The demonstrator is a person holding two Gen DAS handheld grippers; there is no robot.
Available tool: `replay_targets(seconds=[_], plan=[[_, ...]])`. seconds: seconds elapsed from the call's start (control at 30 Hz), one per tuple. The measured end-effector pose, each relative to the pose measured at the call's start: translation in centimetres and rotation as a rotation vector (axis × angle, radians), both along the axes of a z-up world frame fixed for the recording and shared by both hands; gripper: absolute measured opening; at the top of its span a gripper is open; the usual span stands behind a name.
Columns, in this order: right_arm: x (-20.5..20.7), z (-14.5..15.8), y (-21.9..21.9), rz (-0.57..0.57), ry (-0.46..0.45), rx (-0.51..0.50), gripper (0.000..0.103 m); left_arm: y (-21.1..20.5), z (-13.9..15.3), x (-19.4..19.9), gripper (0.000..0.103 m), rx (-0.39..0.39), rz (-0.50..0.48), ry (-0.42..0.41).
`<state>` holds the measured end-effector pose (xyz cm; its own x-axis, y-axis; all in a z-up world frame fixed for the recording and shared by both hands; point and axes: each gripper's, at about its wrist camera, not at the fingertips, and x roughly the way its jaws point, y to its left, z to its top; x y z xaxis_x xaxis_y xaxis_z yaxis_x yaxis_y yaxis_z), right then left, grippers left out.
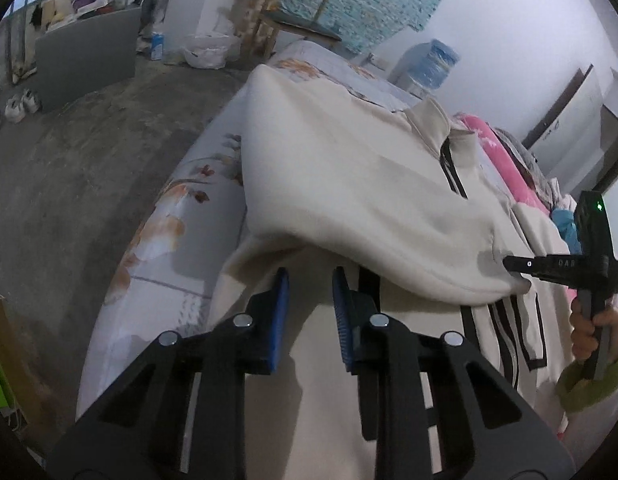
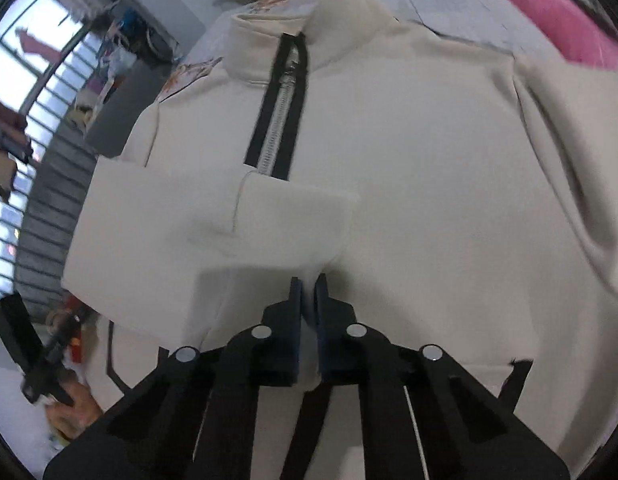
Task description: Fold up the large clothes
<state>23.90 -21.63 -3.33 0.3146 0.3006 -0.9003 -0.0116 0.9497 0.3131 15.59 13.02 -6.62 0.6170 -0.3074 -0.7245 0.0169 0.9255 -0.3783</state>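
Observation:
A cream sweatshirt (image 1: 349, 184) with a black-edged half zip (image 2: 277, 120) lies on a bed. Its left sleeve (image 2: 213, 224) is folded across the chest. My right gripper (image 2: 307, 284) is shut on the sleeve's cuff edge; it also shows in the left wrist view (image 1: 521, 270), pinching the lifted cuff. My left gripper (image 1: 311, 276) is open and empty, low over the sweatshirt's lower part, just under the raised sleeve.
The floral bed sheet (image 1: 173, 216) drops to a bare concrete floor (image 1: 69, 168) on the left. A pink blanket (image 2: 549, 20) lies beyond the sweatshirt. A blue water bottle (image 1: 429, 64) and a wooden chair (image 1: 293, 12) stand behind the bed.

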Motion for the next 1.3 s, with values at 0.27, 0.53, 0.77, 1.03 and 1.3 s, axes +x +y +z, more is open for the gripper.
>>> replay_targets(seconds=[0.27,0.53,0.77,1.03,1.3], plan=[[-0.4,11.4,-2.4,-0.089,-0.369,-0.001,0.005,-0.2,0.1,1.0,0.022,0.003,0.027,0.011],[-0.2,5.6,-7.5,-0.214,-0.206,0.042,0.005,-0.2,0.0,1.1,0.021,-0.006,0.038,0.012],[0.6,1.8,-11.6,-0.293,-0.078,0.082,0.007,0.6,-0.3,1.1,0.019,-0.028,0.054,0.024],[-0.5,2.7,-12.8,-0.304,-0.145,0.032,0.014,0.5,0.3,1.1,0.019,-0.02,0.052,0.037],[0.5,-0.3,-6.2,-0.005,-0.149,-0.164,0.046,0.7,6.2,-2.1,0.054,0.101,0.024,-0.035]])
